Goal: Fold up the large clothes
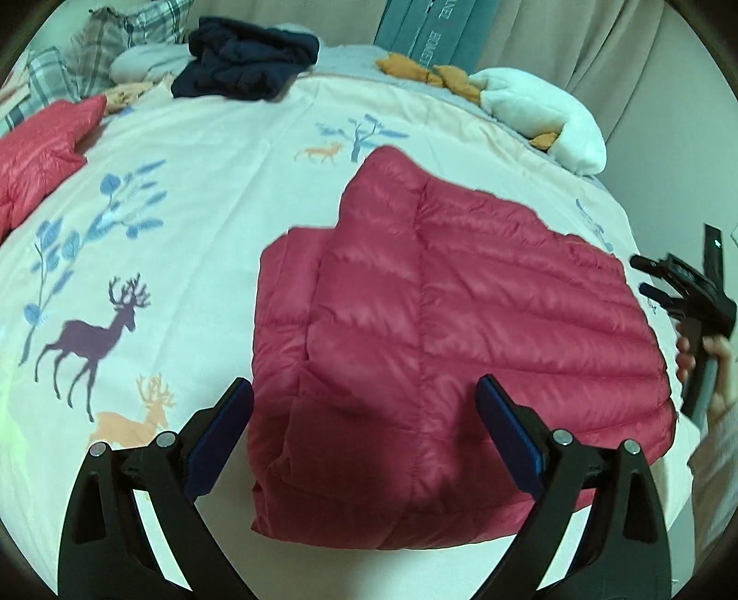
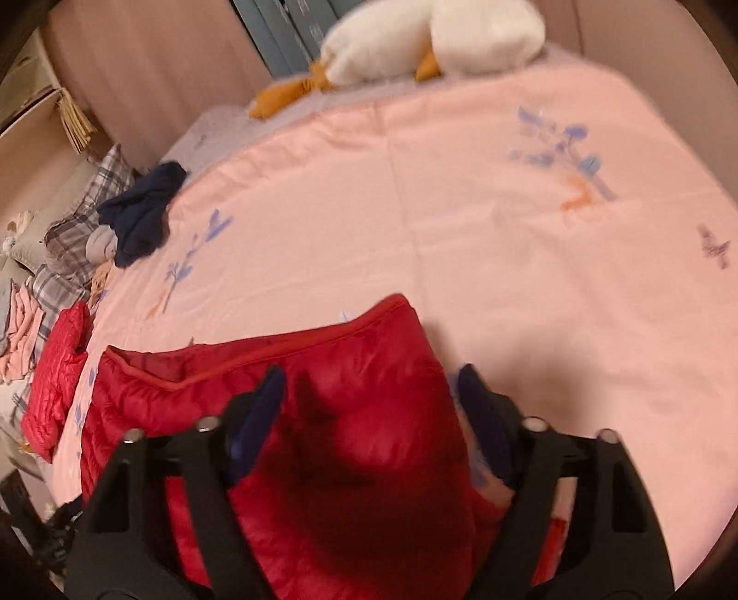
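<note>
We are hovering both claws, left claw (image 1: 364,415) and right claw (image 2: 369,406), jaws apart and empty, over the red down jacket (image 1: 461,323) lying part-folded on the bed (image 1: 207,184), apparently lining up another fold.

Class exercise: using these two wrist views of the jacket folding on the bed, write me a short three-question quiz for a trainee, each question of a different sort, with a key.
1. True or false: the left gripper is clamped shut on the red quilted puffer jacket.
2. Multiple choice: the crumpled dark navy garment lies (A) on top of the red jacket, (B) near the plaid pillows at the far side of the pink deer-print bedspread, (C) between the right gripper's fingers.
3. Fill in: the white plush toy has feet coloured ____.

Key: 1 false, both fingers stand apart and open over the jacket; 2 B; 3 orange. The right gripper is open too.
</note>
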A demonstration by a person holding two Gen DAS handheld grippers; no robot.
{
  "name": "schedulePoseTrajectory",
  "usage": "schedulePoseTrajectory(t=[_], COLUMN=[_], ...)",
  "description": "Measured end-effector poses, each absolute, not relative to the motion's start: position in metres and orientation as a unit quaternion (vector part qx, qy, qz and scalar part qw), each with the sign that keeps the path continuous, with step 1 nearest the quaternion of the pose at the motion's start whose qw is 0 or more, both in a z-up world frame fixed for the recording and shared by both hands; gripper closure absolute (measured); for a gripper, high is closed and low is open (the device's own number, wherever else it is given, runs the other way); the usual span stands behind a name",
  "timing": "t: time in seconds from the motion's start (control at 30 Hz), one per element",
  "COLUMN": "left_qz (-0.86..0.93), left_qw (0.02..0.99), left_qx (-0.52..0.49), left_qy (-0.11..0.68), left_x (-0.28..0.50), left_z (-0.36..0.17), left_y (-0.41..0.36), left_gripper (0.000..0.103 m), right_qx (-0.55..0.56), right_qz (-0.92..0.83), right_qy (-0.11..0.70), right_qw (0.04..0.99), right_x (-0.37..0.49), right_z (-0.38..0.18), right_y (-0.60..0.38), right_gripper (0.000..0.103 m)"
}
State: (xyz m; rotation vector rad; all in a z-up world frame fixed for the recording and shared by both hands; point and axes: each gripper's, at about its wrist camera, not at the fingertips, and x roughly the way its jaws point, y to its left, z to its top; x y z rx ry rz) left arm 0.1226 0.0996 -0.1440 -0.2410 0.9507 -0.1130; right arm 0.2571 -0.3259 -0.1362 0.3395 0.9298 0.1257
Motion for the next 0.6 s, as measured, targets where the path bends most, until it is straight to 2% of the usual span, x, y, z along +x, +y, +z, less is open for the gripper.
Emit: schedulePoseTrajectory(t=[0.03,0.1,0.13,0.33,0.37,0.43,0.47,0.5,0.53,0.6], left_qz=[-0.055,-0.058,-0.059,-0.057,-0.057,-0.057,-0.056,-0.055,-0.053,-0.048], left_qw=[0.879,0.875,0.874,0.871,0.871,0.867,0.867,0.867,0.869,0.873], left_qx=[-0.116,-0.122,-0.123,-0.119,-0.122,-0.132,-0.136,-0.135,-0.133,-0.131], left_qy=[0.459,0.464,0.466,0.472,0.473,0.477,0.477,0.476,0.474,0.467], left_x=[0.124,0.127,0.128,0.135,0.137,0.139,0.139,0.138,0.137,0.136], left_z=[-0.146,-0.151,-0.152,-0.161,-0.163,-0.166,-0.165,-0.164,-0.162,-0.153], left_y=[0.101,0.102,0.103,0.106,0.107,0.110,0.112,0.112,0.114,0.120], left_gripper=[0.006,0.006,0.006,0.006,0.006,0.006,0.006,0.006,0.006,0.006], right_qx=[0.166,0.154,0.131,0.100,0.089,0.040,0.019,0.017,0.025,0.028], right_qz=[0.069,0.081,0.076,0.005,0.006,0.001,-0.007,-0.002,0.025,0.097], right_qy=[0.463,0.475,0.472,0.464,0.466,0.456,0.432,0.414,0.384,0.360], right_qw=[0.868,0.862,0.868,0.880,0.880,0.889,0.902,0.910,0.923,0.927], right_x=[0.266,0.269,0.268,0.271,0.272,0.271,0.268,0.266,0.261,0.257], right_z=[-0.144,-0.151,-0.150,-0.153,-0.152,-0.143,-0.129,-0.119,-0.104,-0.085], right_y=[-0.327,-0.324,-0.320,-0.334,-0.331,-0.319,-0.311,-0.307,-0.301,-0.282], right_gripper=[0.052,0.096,0.099,0.100,0.100,0.090,0.076,0.052,0.046,0.044])
